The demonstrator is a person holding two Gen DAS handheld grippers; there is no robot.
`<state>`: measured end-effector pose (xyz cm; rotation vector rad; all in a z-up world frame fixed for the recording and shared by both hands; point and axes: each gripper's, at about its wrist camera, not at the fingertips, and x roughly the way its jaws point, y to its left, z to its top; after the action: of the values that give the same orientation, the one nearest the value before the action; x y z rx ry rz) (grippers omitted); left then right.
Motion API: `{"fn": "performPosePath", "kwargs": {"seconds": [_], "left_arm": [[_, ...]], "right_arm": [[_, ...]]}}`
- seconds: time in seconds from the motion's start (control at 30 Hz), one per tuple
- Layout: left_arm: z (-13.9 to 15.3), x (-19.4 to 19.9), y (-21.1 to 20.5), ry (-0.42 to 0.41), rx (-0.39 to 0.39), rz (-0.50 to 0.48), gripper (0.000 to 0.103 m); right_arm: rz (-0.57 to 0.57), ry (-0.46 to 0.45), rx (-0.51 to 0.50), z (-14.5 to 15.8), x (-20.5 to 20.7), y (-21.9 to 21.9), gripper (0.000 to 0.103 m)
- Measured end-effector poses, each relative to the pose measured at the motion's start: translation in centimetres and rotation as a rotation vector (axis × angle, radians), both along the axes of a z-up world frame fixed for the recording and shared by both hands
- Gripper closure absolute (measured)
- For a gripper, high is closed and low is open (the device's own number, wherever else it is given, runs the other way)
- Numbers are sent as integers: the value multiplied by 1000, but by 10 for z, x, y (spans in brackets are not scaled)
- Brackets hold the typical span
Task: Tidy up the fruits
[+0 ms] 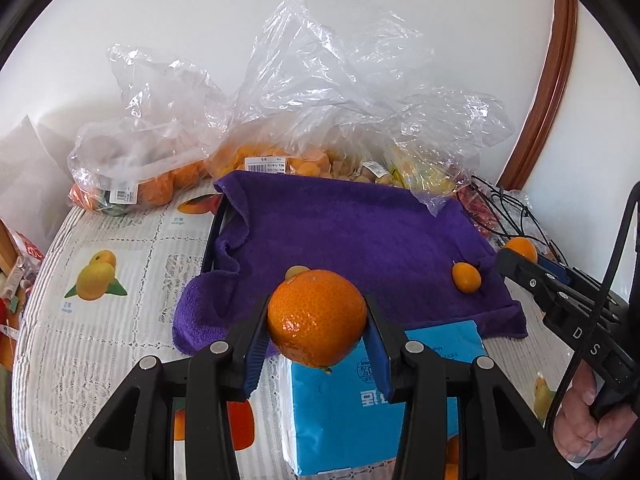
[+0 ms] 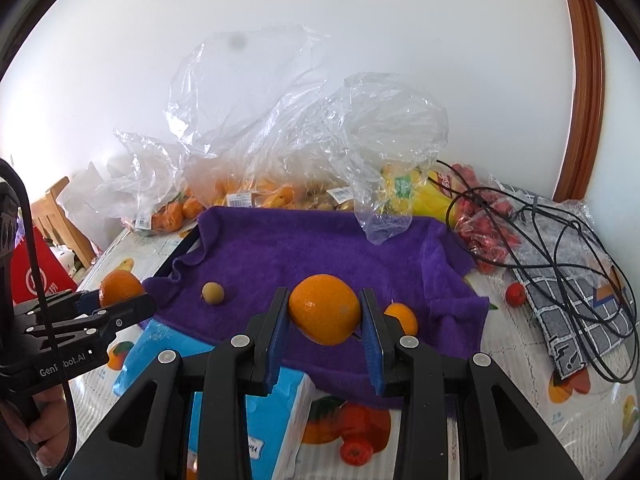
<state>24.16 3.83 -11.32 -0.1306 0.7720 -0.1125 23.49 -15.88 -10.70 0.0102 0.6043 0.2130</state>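
I have a mandarin orange (image 1: 316,318) pinched between the blue pads of my left gripper (image 1: 317,336), held in the air above the near edge of the purple towel (image 1: 360,232) and a blue tissue pack (image 1: 360,412). My right gripper (image 2: 325,320) is clamped on a second, smoother orange (image 2: 325,309), also lifted clear of the towel. In the left wrist view that right gripper (image 1: 516,256) comes in from the right edge with its orange (image 1: 521,249) at the tips, and a hand (image 1: 588,420) grips its handle.

On the towel lie a small oval kumquat (image 1: 466,277) toward the right side and a small brownish round fruit (image 2: 213,293) toward the left. The towel is draped over a dark tray (image 1: 212,236), whose rim shows at the left.

Behind the towel, against the white wall, stand crumpled clear plastic bags (image 1: 320,92) holding more oranges (image 1: 160,190), with price labels stuck on. To the right I see a bag of red fruit (image 2: 486,232), tangled black cables (image 2: 560,236) and a checked cloth (image 2: 580,312). Everything rests on a tablecloth (image 1: 120,248) printed with fruit pictures.
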Motion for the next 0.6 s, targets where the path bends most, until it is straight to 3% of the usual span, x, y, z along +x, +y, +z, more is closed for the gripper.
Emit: {"fn": "performPosePath", "kwargs": {"seconds": [0.2, 0.6], "left_arm": [[-11, 3, 6, 18, 1, 17, 61], [-17, 8, 10, 21, -10, 19, 61]], "right_arm": [[1, 45, -10, -27, 12, 3, 69], [-38, 67, -2, -39, 22, -8, 69]]}}
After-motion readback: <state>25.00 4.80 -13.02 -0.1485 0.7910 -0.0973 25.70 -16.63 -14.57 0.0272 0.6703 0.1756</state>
